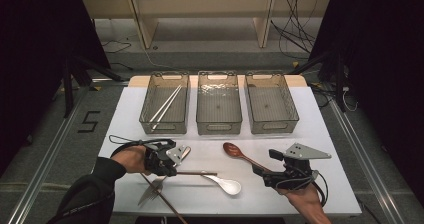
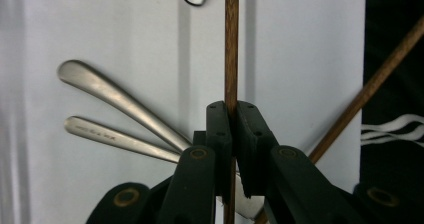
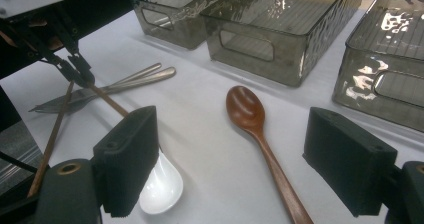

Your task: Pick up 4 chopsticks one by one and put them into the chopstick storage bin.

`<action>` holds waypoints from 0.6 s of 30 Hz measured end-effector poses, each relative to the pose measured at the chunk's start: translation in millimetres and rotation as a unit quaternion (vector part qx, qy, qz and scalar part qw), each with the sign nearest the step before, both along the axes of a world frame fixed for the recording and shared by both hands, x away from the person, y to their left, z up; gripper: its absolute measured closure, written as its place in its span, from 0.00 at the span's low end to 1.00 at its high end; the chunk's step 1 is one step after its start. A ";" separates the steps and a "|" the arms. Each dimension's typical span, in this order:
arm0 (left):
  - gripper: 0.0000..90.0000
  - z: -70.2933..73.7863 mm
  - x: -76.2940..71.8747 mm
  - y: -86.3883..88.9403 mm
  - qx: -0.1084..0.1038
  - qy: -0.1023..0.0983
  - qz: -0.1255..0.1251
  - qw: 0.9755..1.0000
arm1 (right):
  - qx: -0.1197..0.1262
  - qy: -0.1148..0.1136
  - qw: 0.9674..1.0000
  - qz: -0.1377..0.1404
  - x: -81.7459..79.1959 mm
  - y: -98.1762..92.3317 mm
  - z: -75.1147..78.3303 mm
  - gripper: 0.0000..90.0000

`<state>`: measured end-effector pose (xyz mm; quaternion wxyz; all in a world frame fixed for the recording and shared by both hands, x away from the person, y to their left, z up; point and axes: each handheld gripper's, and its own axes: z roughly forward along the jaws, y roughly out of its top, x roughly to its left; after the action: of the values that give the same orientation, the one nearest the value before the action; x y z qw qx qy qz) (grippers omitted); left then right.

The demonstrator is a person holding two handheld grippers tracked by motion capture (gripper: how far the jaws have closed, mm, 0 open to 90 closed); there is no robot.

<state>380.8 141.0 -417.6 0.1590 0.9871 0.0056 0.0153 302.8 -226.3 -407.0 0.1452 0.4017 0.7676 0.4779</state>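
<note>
1. The brown chopstick (image 2: pixel 231 44) sits pinched between the pads of the left gripper (image 1: pixel 176 170), running straight out past the jaw tips and just above the table (image 1: pixel 320 149).
2. Just beside that gripper, a second brown chopstick (image 1: pixel 167 203) lies slanting toward the table's near edge, and two forks (image 2: pixel 115 119) rest under and beside the jaws.
3. A little past the held stick's tip lies a white spoon (image 1: pixel 227 185).
4. The right gripper (image 3: pixel 250 159) waits with its jaws wide apart and nothing between them; a wooden spoon (image 3: pixel 252 119) lies directly ahead of it.
5. Well beyond both grippers stand three clear bins; the left bin (image 1: pixel 165 126) already holds pale chopsticks (image 1: pixel 166 105).
6. This looks like the pick-up step of sorting cutlery: the grip is made, the carry not yet done.
7. The next move probably calls for lifting the stick level and releasing it lengthwise over the left bin.
</note>
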 end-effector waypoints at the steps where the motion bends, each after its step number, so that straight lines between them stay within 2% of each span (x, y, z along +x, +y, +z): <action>1: 0.94 1.3 1.3 0.7 -0.004 -0.001 0.006 1.000 | 0.000 0.000 1.000 0.000 0.1 -0.1 0.0 0.25; 5: 0.94 5.1 4.2 1.6 -0.025 -0.012 0.027 0.999 | 0.000 0.000 1.000 0.000 0.3 -0.2 -0.2 0.25; 9: 0.94 10.6 8.7 2.7 -0.053 -0.022 0.060 0.997 | -0.001 0.000 1.000 0.000 0.1 0.1 -0.2 0.25; 10: 0.94 11.3 9.3 3.0 -0.066 -0.021 0.073 0.995 | 0.000 0.000 1.000 -0.001 -0.1 0.0 -0.1 0.25; 13: 0.94 14.9 12.5 4.7 -0.083 -0.029 0.102 0.991 | -0.001 0.000 1.000 -0.001 -0.1 -0.1 -0.1 0.25; 15: 0.94 17.4 15.4 6.0 -0.096 -0.038 0.128 0.986 | 0.000 0.000 1.000 -0.001 -0.1 -0.1 -0.1 0.25; 16: 0.94 19.1 17.3 7.1 -0.098 -0.043 0.135 0.985 | -0.001 0.000 1.000 -0.001 -0.1 -0.1 -0.1 0.25; 17: 0.94 20.4 18.9 8.0 -0.107 -0.044 0.149 0.982 | 0.000 0.000 1.000 -0.001 0.0 -0.2 -0.1 0.25; 18: 0.94 21.9 20.6 9.1 -0.113 -0.046 0.157 0.980 | 0.000 0.000 1.000 -0.001 0.1 -0.4 -0.2 0.25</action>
<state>401.3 150.1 -395.7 0.2655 0.9478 0.1550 0.0849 302.9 -226.7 -407.2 0.1460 0.4020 0.7674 0.4776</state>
